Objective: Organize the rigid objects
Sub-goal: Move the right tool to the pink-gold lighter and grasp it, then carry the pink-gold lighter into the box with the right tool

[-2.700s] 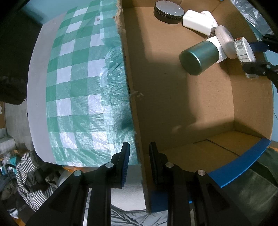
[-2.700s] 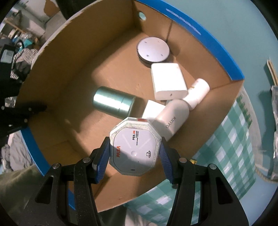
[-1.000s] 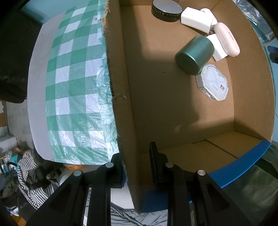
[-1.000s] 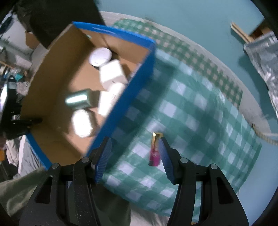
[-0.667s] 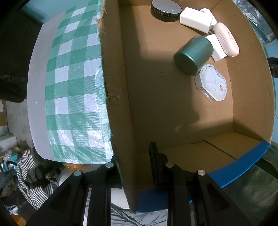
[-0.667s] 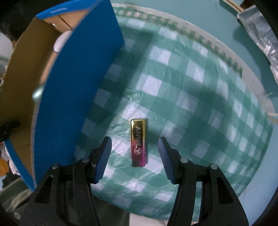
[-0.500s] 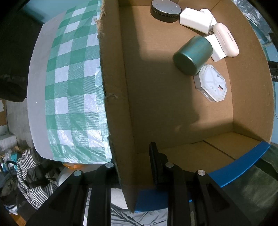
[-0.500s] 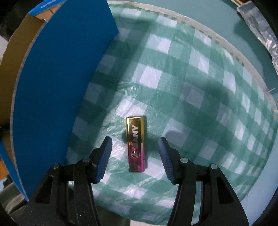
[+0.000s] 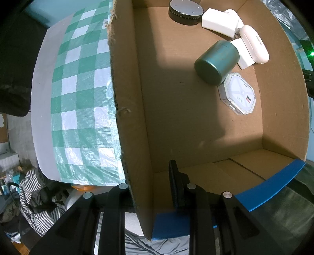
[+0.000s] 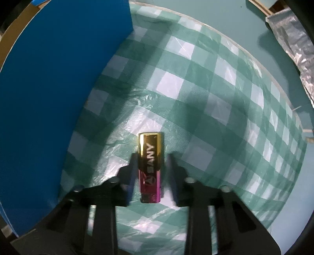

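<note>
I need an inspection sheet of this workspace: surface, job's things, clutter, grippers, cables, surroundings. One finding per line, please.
Surface: checked green-and-white cloth on a table, covered with thin plastic.
Job's things: cardboard box holding a green canister lying on its side, an octagonal case, a dark round puck, a white block and a white oblong case; a gold-and-pink lighter lies flat on the cloth, outside the box.
Clutter: nothing seen.
Grippers: left gripper shut on the box wall; right gripper shut on the lighter, its fingers motion-blurred.
Cables: nothing seen.
Surroundings: striped fabric below the table edge; silvery sheet on the floor.
</note>
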Action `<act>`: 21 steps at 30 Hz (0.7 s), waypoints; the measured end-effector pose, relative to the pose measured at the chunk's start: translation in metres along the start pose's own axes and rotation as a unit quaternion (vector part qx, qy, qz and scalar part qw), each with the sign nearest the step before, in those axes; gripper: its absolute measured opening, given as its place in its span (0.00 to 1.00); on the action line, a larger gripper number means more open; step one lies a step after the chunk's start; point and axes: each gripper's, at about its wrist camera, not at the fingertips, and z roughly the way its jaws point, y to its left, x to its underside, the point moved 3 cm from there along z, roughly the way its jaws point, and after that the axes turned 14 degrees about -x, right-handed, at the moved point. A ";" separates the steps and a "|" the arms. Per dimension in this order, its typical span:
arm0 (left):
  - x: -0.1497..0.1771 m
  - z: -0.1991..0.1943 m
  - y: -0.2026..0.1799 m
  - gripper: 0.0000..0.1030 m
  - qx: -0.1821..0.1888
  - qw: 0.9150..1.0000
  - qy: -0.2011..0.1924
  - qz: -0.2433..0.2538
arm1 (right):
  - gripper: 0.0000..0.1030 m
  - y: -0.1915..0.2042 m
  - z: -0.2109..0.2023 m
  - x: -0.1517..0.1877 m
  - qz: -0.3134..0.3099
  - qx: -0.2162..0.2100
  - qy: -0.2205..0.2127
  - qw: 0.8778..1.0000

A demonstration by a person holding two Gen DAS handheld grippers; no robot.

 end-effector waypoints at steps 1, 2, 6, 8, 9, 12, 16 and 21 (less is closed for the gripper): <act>0.000 0.000 0.000 0.22 0.000 1.000 0.000 0.000 | 0.21 0.001 0.000 0.000 -0.001 0.001 0.001 1.000; 0.000 0.000 0.001 0.22 0.001 1.000 -0.001 0.000 | 0.21 0.002 0.001 0.000 -0.001 -0.001 0.002 1.000; 0.001 0.000 0.003 0.22 0.004 1.000 -0.002 -0.002 | 0.21 0.001 0.000 0.000 0.009 -0.027 0.005 1.000; 0.002 -0.001 0.004 0.22 0.005 1.000 -0.002 -0.002 | 0.21 0.003 -0.004 0.001 0.008 -0.032 0.005 0.999; 0.002 -0.001 0.004 0.22 0.004 1.000 -0.002 -0.001 | 0.21 0.004 -0.007 0.001 0.007 -0.036 0.004 0.999; 0.002 -0.001 0.004 0.22 0.003 1.000 -0.004 0.002 | 0.21 0.004 -0.019 0.000 0.003 -0.043 0.001 0.999; 0.002 -0.002 0.003 0.22 0.003 1.000 -0.004 0.005 | 0.21 0.011 -0.035 0.000 -0.002 -0.045 -0.005 0.999; 0.001 -0.002 0.002 0.22 0.005 1.000 -0.005 0.006 | 0.21 0.016 -0.056 -0.006 -0.005 -0.048 -0.012 0.999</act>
